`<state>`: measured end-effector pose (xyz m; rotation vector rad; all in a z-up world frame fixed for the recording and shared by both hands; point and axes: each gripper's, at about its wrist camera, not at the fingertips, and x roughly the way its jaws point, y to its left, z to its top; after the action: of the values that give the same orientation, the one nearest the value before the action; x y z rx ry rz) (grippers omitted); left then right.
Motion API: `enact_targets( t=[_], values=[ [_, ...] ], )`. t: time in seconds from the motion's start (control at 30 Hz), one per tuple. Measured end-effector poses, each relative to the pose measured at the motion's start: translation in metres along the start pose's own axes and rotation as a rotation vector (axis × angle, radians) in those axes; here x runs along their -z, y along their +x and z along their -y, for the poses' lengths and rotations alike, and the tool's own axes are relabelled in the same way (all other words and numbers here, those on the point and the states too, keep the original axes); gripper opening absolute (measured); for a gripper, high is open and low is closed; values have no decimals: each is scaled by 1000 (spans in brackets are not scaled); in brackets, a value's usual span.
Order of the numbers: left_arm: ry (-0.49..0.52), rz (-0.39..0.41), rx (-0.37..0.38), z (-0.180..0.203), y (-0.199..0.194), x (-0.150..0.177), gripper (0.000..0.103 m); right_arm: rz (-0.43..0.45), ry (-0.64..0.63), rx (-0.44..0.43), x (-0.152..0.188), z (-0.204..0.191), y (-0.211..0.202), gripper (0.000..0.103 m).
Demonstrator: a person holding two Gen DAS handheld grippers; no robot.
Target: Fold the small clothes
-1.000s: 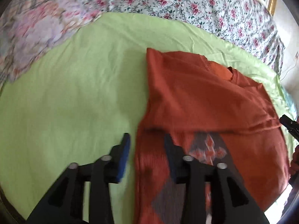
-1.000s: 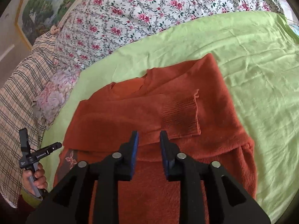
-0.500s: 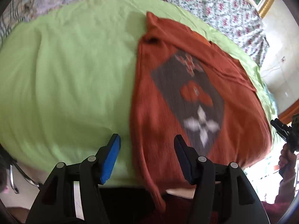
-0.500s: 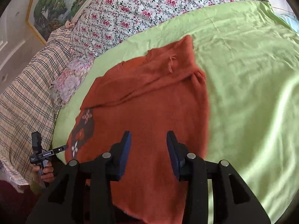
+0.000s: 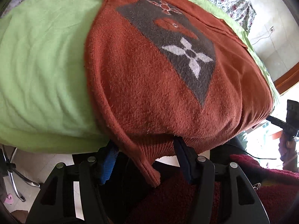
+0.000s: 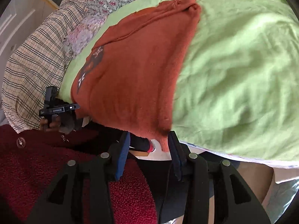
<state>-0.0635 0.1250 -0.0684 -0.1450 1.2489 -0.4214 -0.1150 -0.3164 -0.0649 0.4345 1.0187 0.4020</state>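
Now, from the left wrist, the left gripper [image 5: 144,161] hangs at the near edge of the bed with its jaws apart, and the lower-left hem corner of the rust sweater [image 5: 158,85] droops between them. The pads press on nothing, so it grips nothing yet. The sweater lies flat on the green sheet [image 5: 43,56], its hem spilling over the near edge, its grey diamond motif [image 5: 179,46] beyond the hem. To do this step well, I judge the fingers should slide further up past the ribbed band before closing, so both layers are caught and not only the dangling tip. Under the hem the upper parts of both pads are covered by knit, so how deep they already sit is hard to tell. Far right of the sweater, the other tool and its hand are cut by the frame.

From the right wrist, the right gripper [image 6: 147,152] sits at the sweater's opposite hem corner; its jaws are opening, with a small tail of knit hanging just inside the right pad, not pinched. Closing here should match the left side's depth, or the fold will skew. Beyond the sweater's far end the collar is bunched and blurred. The person's dark red garment [image 6: 46,164] hides what lies below the hem.
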Motion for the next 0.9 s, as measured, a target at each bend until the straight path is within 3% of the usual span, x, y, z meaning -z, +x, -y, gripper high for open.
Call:
enact_targets(
  t=[0.1, 0.2, 0.27, 0.37, 0.47, 0.53, 0.63, 0.67, 0.7, 0.73, 0.9],
  values=[
    [-7, 1, 34, -6, 0, -4, 58, 16, -9, -21, -9, 2, 18, 46],
    [-17, 10, 42, -9, -2, -3, 40, 18, -27, -36, -10, 2, 26, 45],
    [-14, 8, 51, -9, -1, -4, 35, 27, -33, -39, -3, 1, 22, 45],
    [-14, 8, 55, -13, 0, -1, 34, 46, -4, 10, 6, 8, 12, 45],
    [2, 14, 43, -13, 0, 1, 29, 42, -8, 5, 7, 10, 13, 45],
    [27, 19, 27, -12, 0, 2, 11, 37, -36, 7, 1, 4, 21, 45],
    [53, 53, 25, -7, -9, 7, 6, 22, -56, -3, -1, -1, 33, 45],
    [60, 66, 26, -5, -12, 8, 6, 22, -62, -2, 1, -2, 34, 38],
    [66, 85, 29, -2, -17, 10, 5, 24, -68, 5, 3, -3, 35, 21],
    [69, 100, 36, 0, -22, 10, 5, 25, -72, 11, 5, -3, 34, 11],
    [78, 232, 70, 13, -72, 24, 4, 66, -98, -96, 11, -25, 8, 8]
  ],
)
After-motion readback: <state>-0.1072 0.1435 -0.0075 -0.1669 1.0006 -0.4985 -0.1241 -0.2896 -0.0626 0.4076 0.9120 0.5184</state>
